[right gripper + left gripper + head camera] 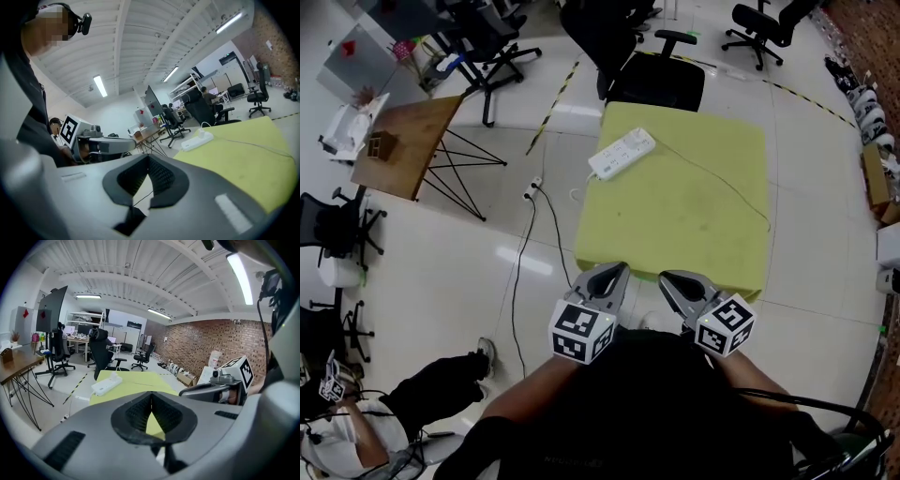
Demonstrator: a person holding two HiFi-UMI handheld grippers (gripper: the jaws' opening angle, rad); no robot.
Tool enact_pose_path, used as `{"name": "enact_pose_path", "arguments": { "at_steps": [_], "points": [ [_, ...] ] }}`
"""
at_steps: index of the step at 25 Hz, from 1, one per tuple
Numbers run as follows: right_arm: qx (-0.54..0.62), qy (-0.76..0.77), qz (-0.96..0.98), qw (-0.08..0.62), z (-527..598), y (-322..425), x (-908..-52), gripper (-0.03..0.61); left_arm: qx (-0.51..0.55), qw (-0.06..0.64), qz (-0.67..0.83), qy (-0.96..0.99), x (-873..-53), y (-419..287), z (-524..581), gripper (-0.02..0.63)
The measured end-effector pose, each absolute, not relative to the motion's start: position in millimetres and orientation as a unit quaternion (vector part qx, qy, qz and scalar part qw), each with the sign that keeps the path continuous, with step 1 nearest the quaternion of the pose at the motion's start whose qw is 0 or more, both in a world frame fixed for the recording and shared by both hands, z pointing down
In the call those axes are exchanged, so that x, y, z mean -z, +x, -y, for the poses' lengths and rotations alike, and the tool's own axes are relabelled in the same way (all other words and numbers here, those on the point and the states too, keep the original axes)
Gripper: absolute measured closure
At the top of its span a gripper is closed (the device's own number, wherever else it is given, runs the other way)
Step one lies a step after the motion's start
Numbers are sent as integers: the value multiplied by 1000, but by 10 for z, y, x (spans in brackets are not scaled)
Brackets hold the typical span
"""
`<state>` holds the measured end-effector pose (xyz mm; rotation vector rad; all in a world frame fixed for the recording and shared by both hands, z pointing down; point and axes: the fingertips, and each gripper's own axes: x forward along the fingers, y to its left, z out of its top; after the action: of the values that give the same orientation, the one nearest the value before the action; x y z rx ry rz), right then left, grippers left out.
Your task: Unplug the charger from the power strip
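Observation:
A white power strip (622,154) lies near the far left corner of the yellow-green table (694,225). It also shows in the left gripper view (107,385) and the right gripper view (197,140). A white charger (205,132) stands plugged into it, and a thin cable (717,181) runs from the strip across the table to the right. Both grippers hover side by side at the table's near edge, well short of the strip. The left gripper (616,270) (151,400) is shut and empty. The right gripper (667,278) (148,165) is also shut with nothing in it.
A black office chair (657,82) stands right behind the table. A wooden table (405,147) on black legs is at the left. A dark cord (523,258) trails over the white floor left of the table. A seated person (356,433) is at the lower left.

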<state>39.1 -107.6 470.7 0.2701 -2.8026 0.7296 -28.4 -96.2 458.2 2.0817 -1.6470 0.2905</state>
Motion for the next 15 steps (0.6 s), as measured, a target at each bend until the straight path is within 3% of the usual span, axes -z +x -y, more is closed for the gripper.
{"name": "enact_pose_path", "arguments": {
  "at_steps": [15],
  "points": [
    [-225,188,947,129,1739,-788,-4682,575,-77,228,535,810,-4592,-1517,1749,606]
  ]
}}
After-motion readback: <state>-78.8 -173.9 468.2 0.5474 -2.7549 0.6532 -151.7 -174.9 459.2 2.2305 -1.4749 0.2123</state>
